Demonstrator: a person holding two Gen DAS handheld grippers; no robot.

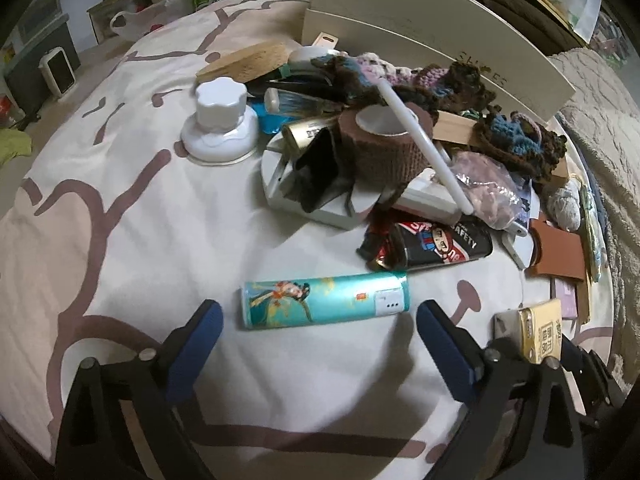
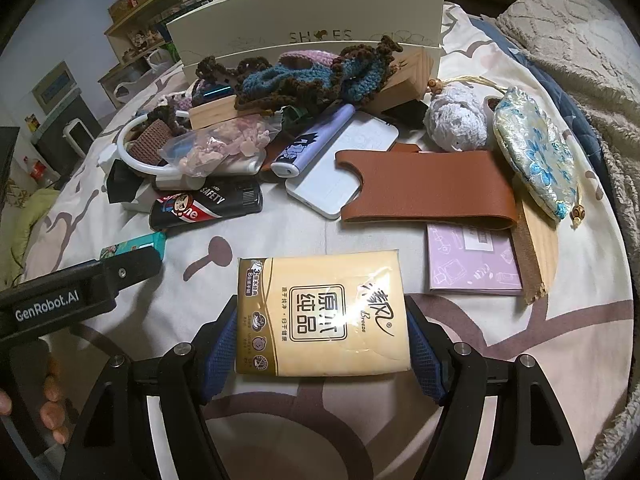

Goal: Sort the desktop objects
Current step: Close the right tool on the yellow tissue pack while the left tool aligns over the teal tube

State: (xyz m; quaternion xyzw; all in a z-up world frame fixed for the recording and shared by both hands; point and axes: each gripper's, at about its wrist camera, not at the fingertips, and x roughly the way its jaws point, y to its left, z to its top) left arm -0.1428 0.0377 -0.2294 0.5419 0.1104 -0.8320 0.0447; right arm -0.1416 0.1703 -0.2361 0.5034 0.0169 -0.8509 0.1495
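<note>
The right tool (image 2: 320,340) has its two blue-padded fingers closed against the short sides of a yellow tissue pack (image 2: 322,316), which sits squarely between them just above the patterned bedspread (image 2: 360,420); whether the pack is lifted clear or resting on the cloth cannot be told. The left tool (image 1: 320,332) is wide open and holds nothing. Directly ahead of it, just beyond the fingertips, lies a teal lighter (image 1: 324,298) on the bedspread, its long axis running crosswise to the tool's reach, from one finger toward the other. As it lies, the fingers would close on its two ends, which is a long span; turning the wrist so the pads meet its long sides looks the safer approach. The left tool is plainly the nearer one to it. Behind sits the heap, including a black lighter (image 1: 440,246) and a shoe box (image 2: 304,40).
</note>
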